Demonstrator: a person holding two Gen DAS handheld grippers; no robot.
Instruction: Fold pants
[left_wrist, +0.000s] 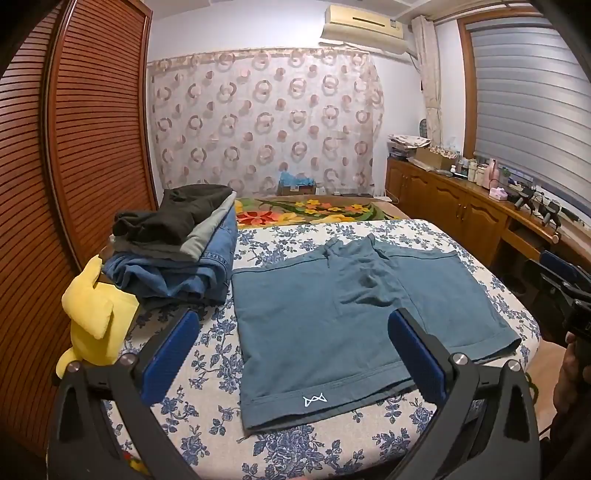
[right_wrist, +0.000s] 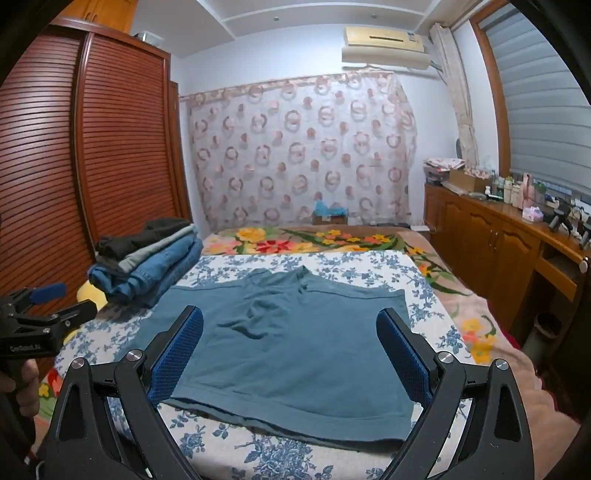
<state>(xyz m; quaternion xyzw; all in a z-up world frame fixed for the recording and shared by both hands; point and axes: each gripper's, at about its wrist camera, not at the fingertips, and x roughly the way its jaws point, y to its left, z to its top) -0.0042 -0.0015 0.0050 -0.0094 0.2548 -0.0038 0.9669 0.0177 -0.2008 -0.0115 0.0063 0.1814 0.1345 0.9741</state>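
A pair of teal shorts (left_wrist: 332, 321) lies spread flat on the floral bedsheet (left_wrist: 207, 354), leg hems toward me, waistband at the far side, a small white logo on the left hem. My left gripper (left_wrist: 291, 325) hovers open above the near left leg with nothing between its blue pads. In the right wrist view the same shorts (right_wrist: 288, 343) lie beneath my right gripper (right_wrist: 290, 325), which is also open and empty over the right leg. The left gripper (right_wrist: 48, 295) shows at the left edge there, held by a hand.
A pile of folded jeans and dark garments (left_wrist: 177, 243) sits on the bed at far left, beside a yellow plush toy (left_wrist: 92, 317). A flowered blanket (left_wrist: 306, 210) covers the far bed. Wooden wardrobe (left_wrist: 74, 147) on the left, low cabinets (left_wrist: 461, 206) on the right.
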